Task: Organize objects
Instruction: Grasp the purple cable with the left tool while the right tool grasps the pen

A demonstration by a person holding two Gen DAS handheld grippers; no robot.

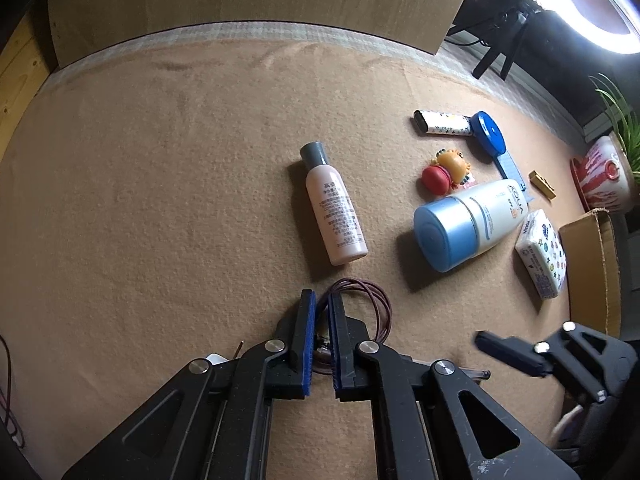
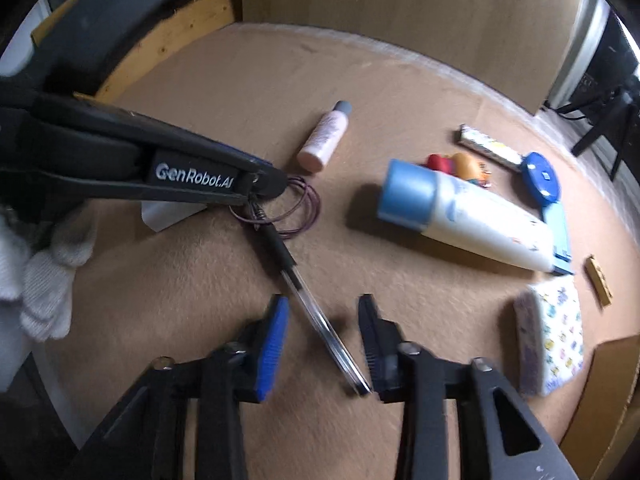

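Grippers over a tan cloth (image 1: 180, 168) scattered with small items. In the left wrist view, the left gripper (image 1: 323, 300) at bottom centre is clenched on a coil of thin purple cord (image 1: 372, 300), which spreads to its right. A pink bottle (image 1: 334, 204) lies just above it; a large blue-capped bottle (image 1: 468, 228) lies at centre right. In the right wrist view, the right gripper (image 2: 324, 312) at the bottom stands released, its jaws apart around a clear pen (image 2: 316, 312) lying slantwise on the cloth.
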